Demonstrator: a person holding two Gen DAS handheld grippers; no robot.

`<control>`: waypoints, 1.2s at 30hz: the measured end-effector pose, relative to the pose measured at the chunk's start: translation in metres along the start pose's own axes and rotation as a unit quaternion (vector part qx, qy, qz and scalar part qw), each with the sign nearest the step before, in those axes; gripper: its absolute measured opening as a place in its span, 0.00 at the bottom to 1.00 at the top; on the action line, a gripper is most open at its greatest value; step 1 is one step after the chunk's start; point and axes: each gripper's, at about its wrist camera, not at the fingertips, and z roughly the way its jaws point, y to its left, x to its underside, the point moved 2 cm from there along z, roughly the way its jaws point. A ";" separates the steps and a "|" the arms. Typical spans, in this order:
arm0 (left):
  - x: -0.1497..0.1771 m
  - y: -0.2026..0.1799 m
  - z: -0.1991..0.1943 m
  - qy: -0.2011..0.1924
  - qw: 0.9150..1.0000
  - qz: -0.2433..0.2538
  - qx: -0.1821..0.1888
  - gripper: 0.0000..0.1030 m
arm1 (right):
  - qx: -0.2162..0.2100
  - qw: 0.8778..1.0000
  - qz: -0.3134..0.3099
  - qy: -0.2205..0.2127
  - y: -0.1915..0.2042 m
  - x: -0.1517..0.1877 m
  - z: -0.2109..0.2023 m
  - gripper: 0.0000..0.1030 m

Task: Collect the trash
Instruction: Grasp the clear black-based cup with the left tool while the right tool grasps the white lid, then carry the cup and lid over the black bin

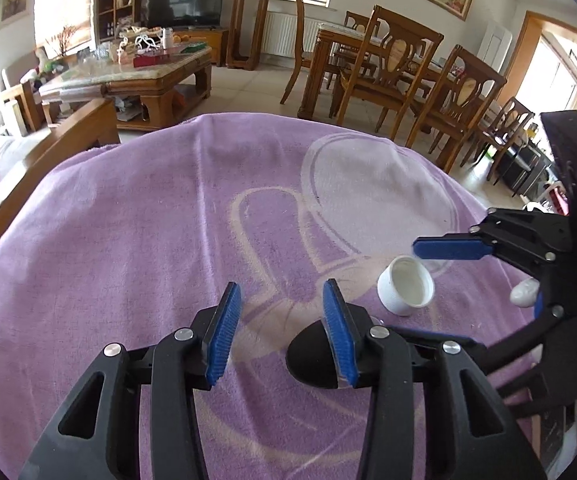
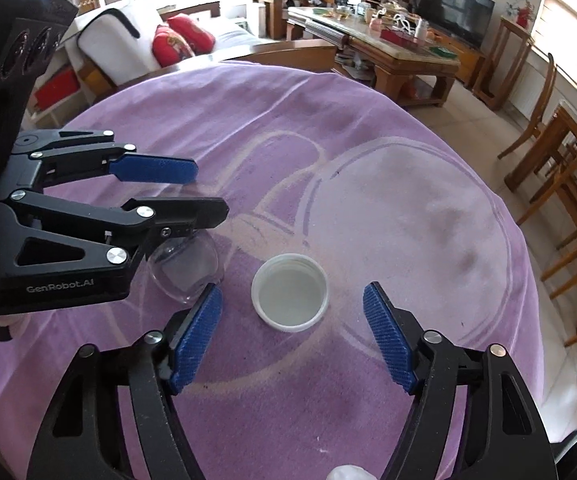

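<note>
- Right wrist view showed the worktop [image 2: 368,128], draped in a purple cloth, carrying everything.
- Left claw [image 2: 208,190] reached in from the left, jaws apart, empty, its lower finger over a clear plastic shell [image 2: 186,270], possibly touching it.
- Right claw [image 2: 292,336] hovered spread wide, empty, nearer of the two to the cap.
- White cap [image 2: 289,297] lay open side up straight ahead, centred between the right fingers, just beyond their tips.

White cap [image 2: 289,291] sits open-side up on purple cloth [image 2: 368,184], btwn wide-spread right gripper [image 2: 292,332] pads; left gripper [image 2: 204,192] at 9 o'clock.
</note>
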 end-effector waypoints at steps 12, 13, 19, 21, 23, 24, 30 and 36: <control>0.015 -0.041 -0.009 -0.004 0.992 0.125 0.023 0.49 | -0.014 0.999 0.035 -0.007 -0.013 0.003 -0.010 0.35; 0.018 -0.047 -0.008 -0.004 0.989 0.147 0.018 0.50 | -0.013 0.999 0.036 -0.008 -0.014 0.005 -0.013 0.35; 0.033 -0.066 0.002 0.009 0.978 0.209 0.024 0.50 | -0.016 0.999 0.045 -0.024 -0.013 0.017 -0.034 0.35; 0.029 -0.065 0.003 0.010 0.980 0.196 0.035 0.49 | -0.020 0.998 0.051 -0.032 -0.013 0.023 -0.042 0.35; 0.028 -0.062 0.004 0.009 0.982 0.187 0.038 0.46 | -0.020 0.997 0.056 -0.038 -0.013 0.029 -0.050 0.35; 0.027 -0.061 0.005 0.008 0.982 0.183 0.040 0.46 | -0.021 0.997 0.058 -0.040 -0.012 0.031 -0.053 0.35; 0.022 -0.050 0.002 0.001 0.987 0.154 0.043 0.45 | -0.018 0.994 0.085 -0.070 -0.013 0.055 -0.088 0.35; 0.013 -0.053 -0.019 -0.065 0.991 0.115 0.034 0.45 | -0.016 0.983 0.129 -0.131 -0.022 0.082 -0.134 0.35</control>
